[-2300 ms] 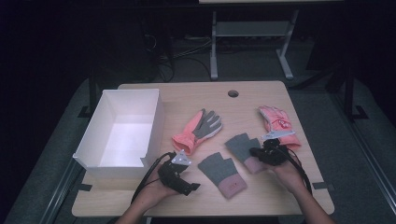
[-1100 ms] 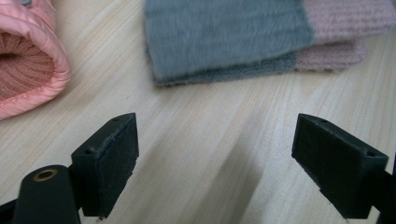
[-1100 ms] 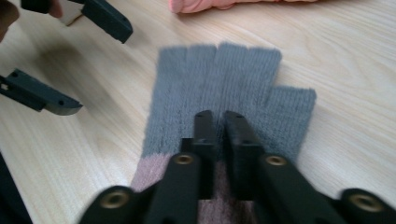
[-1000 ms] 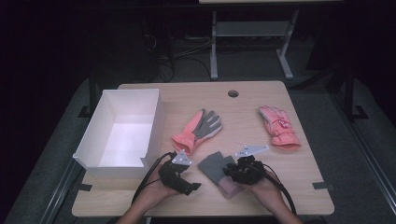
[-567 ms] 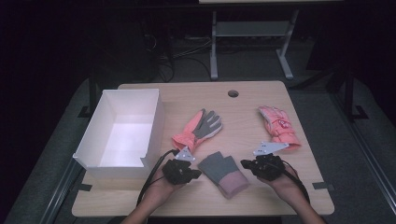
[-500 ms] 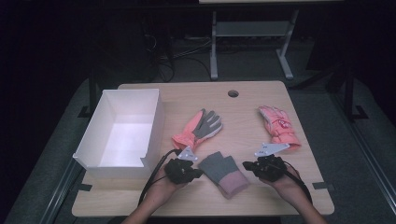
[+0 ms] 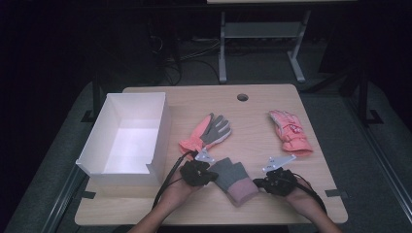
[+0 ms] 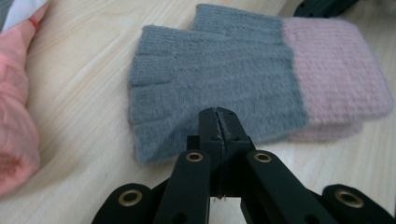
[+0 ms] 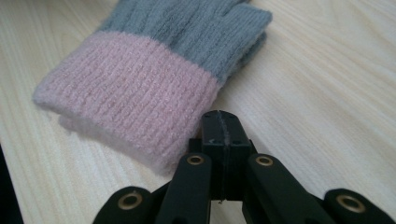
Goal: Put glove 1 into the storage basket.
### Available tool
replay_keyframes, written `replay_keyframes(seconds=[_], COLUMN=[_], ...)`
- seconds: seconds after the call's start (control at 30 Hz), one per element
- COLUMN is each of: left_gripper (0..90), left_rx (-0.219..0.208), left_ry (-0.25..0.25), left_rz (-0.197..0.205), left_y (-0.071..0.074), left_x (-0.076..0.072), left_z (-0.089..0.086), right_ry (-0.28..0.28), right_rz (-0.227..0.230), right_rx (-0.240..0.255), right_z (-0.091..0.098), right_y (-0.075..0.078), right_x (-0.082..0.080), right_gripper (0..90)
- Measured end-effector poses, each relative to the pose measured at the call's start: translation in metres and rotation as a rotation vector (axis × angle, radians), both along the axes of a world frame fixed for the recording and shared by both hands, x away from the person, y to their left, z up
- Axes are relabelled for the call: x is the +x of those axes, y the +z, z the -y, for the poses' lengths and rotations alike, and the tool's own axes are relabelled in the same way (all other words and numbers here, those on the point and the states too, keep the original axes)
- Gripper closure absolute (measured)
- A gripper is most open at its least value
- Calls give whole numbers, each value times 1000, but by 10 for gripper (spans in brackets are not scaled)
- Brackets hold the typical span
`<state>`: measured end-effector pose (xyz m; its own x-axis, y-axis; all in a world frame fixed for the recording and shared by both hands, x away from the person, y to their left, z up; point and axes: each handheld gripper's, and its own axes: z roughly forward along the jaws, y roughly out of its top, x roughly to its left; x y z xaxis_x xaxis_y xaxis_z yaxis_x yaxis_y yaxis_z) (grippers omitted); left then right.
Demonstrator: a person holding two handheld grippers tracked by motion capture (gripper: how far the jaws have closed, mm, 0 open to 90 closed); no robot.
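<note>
Two grey knit gloves with pink cuffs (image 7: 235, 180) lie stacked at the table's front middle, fingers toward the box. My left gripper (image 7: 210, 174) sits just left of them, jaws shut with nothing between, tips at the grey finger end (image 8: 224, 79). My right gripper (image 7: 258, 183) rests just right of the stack, also shut and holding nothing, tips near the pink cuff (image 9: 140, 88). The left gripper view looks along its closed jaws (image 8: 218, 114). In the right gripper view the jaws (image 9: 223, 116) stand shut as well.
A coral glove with a grey palm (image 7: 206, 133) lies behind the stack and close to my left gripper. A pink padded glove (image 7: 290, 132) sits at the right. An open white box (image 7: 158, 141) stands at the left. The table (image 7: 262, 111) has a cable hole (image 7: 242, 97).
The right gripper carried the second grey glove onto the first, let go and drew off to the right. The left gripper slid in toward the stack. Both jaws shut.
</note>
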<state>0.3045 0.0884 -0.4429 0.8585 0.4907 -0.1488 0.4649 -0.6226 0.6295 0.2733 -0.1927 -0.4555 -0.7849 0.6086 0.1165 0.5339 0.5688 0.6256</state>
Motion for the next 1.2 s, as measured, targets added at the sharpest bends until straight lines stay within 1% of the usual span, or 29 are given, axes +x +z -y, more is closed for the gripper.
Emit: replay_keyframes(seconds=[0.07, 0.13, 0.17, 0.2, 0.23, 0.3, 0.37, 0.4, 0.47, 0.5, 0.53, 0.6, 0.63, 0.67, 0.7, 0.73, 0.77, 0.8, 0.83, 0.87, 0.9, 0.97, 1.0, 1.07, 1.1, 1.17, 1.2], left_gripper=[894, 894, 894, 894, 894, 895, 895, 895, 895, 895, 895, 895, 895, 895, 895, 895, 895, 895, 895, 895, 895, 895, 895, 895, 895, 895, 895], left_rx=[5, 0, -7, 1, 2, 0, -3, -3, 6, 3, -15, -6, -15, -4, -6, -4, 1, -7, -13, -13, -1, -16, -17, 0, 1, -2, 11], left_ry=[-5, -1, 8, 4, 9, 14, 16, 16, 9, 13, 31, 25, 32, 23, 23, 17, 12, 14, 14, 14, 2, 10, 10, -7, -9, -8, -22], left_rz=[-1, -5, -9, -6, -5, -5, -4, -4, -6, -10, -12, -10, -12, -11, -13, -13, -12, -12, -17, -17, -13, -17, -18, -16, -18, -18, -14], left_y=[0, -2, -2, -2, -2, -1, -2, -2, -3, -3, -4, -3, -4, -3, -4, -4, -4, -4, -5, -5, -4, -5, -5, -4, -4, -4, -4], left_x=[2, 7, 9, 11, 15, 17, 22, 22, 28, 30, 31, 35, 36, 38, 39, 41, 42, 43, 43, 43, 44, 44, 45, 47, 48, 48, 49], left_z=[1, 3, 5, 5, 7, 8, 11, 11, 12, 14, 16, 17, 19, 19, 20, 21, 21, 23, 26, 26, 26, 29, 29, 29, 30, 31, 31], right_ry=[-1, 5, 16, 16, 31, 36, 63, 69, 78, 85, 93, 110, 120, 125, 130, 148, 148, 146, 165, 165, 183, 193, 209, 216, 228, 231, 243], right_rz=[-3, -12, -21, -21, -29, -31, -36, -39, -42, -50, -52, -54, -54, -60, -65, -62, -62, -75, -80, -80, -79, -80, -78, -79, -89, -93, -84], right_rx=[0, -1, 13, 13, 15, 15, 22, 21, 24, 22, 27, 28, 29, 30, 35, 32, 32, 37, 40, 40, 42, 44, 47, 51, 71, 75, 71], right_z=[0, -1, -1, -1, -3, -3, -6, -8, -9, -11, -12, -15, -17, -19, -21, -24, -24, -27, -33, -33, -39, -42, -48, -51, -59, -62, -67], right_y=[0, 0, -1, -1, -1, -1, -2, -1, -2, -2, -2, -2, -3, -3, -3, -3, -3, -3, -4, -4, -4, -4, -4, -4, -3, -3, -3], right_x=[0, 0, -1, -1, -1, -2, -4, -5, -5, -6, -7, -7, -8, -9, -10, -10, -10, -12, -13, -13, -14, -15, -15, -16, -14, -15, -14], right_gripper=[900, 900, 900, 900, 900, 900, 900, 900, 900, 900, 900, 900, 900, 900, 900, 900, 900, 900, 900, 900, 900, 900, 900, 900, 900, 900, 900])
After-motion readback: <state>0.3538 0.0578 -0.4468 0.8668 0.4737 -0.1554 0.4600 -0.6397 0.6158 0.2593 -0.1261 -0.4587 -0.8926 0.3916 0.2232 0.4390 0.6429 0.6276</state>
